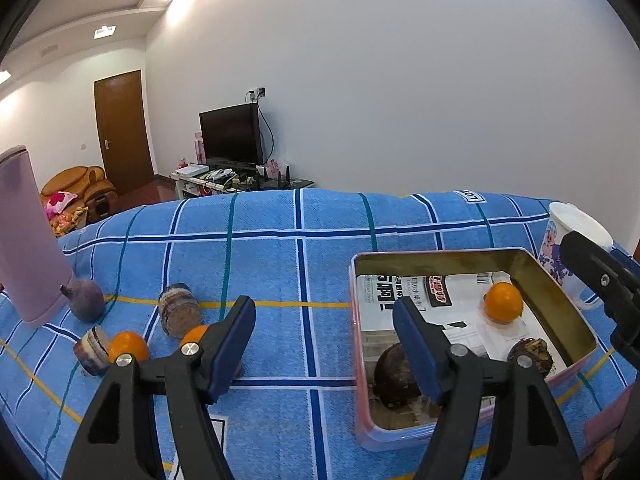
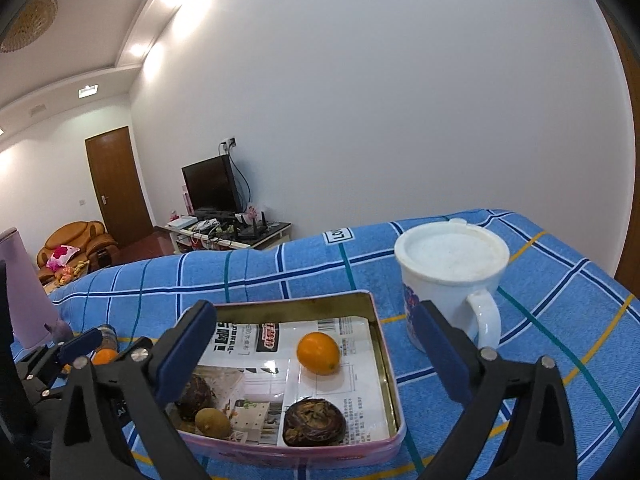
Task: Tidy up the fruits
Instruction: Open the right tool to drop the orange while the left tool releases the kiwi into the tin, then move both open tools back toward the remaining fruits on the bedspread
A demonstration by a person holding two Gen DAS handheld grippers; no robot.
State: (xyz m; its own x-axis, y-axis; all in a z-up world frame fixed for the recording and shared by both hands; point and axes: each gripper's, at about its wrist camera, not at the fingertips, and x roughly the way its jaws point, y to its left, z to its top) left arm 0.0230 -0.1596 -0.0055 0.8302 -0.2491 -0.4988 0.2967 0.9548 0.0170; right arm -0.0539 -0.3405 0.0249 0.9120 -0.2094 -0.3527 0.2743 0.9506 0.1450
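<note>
"Lo" on tablecloth tag

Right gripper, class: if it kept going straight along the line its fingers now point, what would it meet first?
Probably the orange lying in the tin tray. The right gripper is open and empty, and the orange sits about midway between its fingers. Depth is unclear, so it might touch the tray's paper lining first.

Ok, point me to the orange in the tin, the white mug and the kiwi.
orange [image 2: 318, 353], right wrist view, middle of its peel.
white mug [image 2: 452, 258], right wrist view, centre of its lid.
kiwi [image 2: 213, 423], right wrist view, middle of its skin.
</note>
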